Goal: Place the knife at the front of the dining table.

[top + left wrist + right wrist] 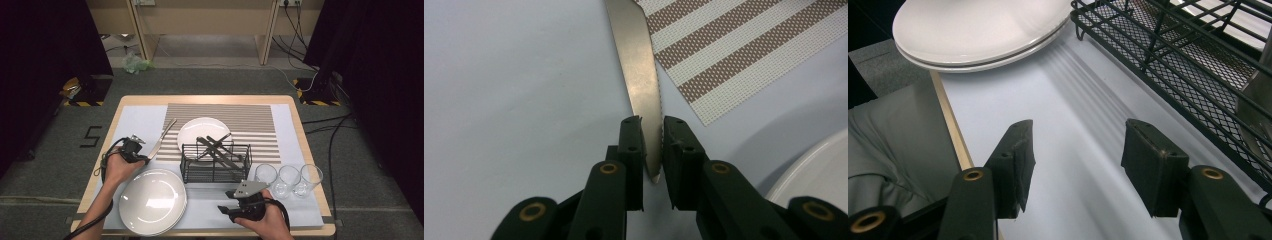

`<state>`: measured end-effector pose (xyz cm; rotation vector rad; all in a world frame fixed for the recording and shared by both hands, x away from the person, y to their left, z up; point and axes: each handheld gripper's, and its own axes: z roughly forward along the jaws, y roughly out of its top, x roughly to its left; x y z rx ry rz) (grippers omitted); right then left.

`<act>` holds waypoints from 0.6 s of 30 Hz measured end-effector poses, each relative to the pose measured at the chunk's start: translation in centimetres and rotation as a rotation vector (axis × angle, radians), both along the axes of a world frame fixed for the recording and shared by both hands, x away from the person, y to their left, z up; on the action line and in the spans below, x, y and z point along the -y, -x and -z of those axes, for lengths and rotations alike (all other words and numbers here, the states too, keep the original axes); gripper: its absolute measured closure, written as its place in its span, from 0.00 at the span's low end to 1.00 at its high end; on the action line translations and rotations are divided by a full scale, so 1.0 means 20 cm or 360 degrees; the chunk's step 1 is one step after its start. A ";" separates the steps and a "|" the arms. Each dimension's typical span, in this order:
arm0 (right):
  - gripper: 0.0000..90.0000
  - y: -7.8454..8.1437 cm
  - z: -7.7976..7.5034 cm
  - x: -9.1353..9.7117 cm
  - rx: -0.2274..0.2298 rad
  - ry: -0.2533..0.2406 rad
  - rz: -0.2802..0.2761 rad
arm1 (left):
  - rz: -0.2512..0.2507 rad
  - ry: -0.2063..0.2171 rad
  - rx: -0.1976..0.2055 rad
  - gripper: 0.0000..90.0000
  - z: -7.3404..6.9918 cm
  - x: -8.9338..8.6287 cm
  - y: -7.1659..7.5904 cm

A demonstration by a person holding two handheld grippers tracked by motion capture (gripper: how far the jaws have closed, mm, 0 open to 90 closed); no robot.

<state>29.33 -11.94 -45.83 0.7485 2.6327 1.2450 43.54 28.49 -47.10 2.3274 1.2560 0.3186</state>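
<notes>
High view: the left gripper (142, 159) holds the near end of a table knife (163, 136), which lies aslant across the left edge of the striped mat (250, 114). A small plate (201, 129) rests on the mat behind a black wire basket (216, 165) containing several pieces of cutlery. Two stacked large plates (152, 201) sit at the near left, just beside the left gripper. Three drinking glasses (288, 179) stand in a row to the right of the basket. The right gripper (229, 209) rests low on the pale cloth (137, 122), near the front edge of the table and close to the basket.

Left gripper view: the jaws pinch the tip end of the knife (640, 75) by its edges; the blade lies on the cloth beside the mat corner (744, 55). The rim of a large plate (819, 170) appears at lower right.

Right gripper view: the jaws stand spread with nothing between them, above the cloth (1068, 100). The stacked plates (978, 30) lie ahead to the left and the basket (1188, 65) to the right.
</notes>
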 end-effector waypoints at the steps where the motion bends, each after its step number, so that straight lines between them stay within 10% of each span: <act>1: 0.51 0.00 0.00 0.00 -0.0004 0.0001 0.0001 | -0.0001 0.0002 -0.0003 0.87 0.00 0.00 0.00; 18: 0.51 0.00 0.00 0.00 -0.0005 -0.0003 0.0003 | 0.0098 -0.0028 -0.0003 0.87 -0.02 0.11 -0.07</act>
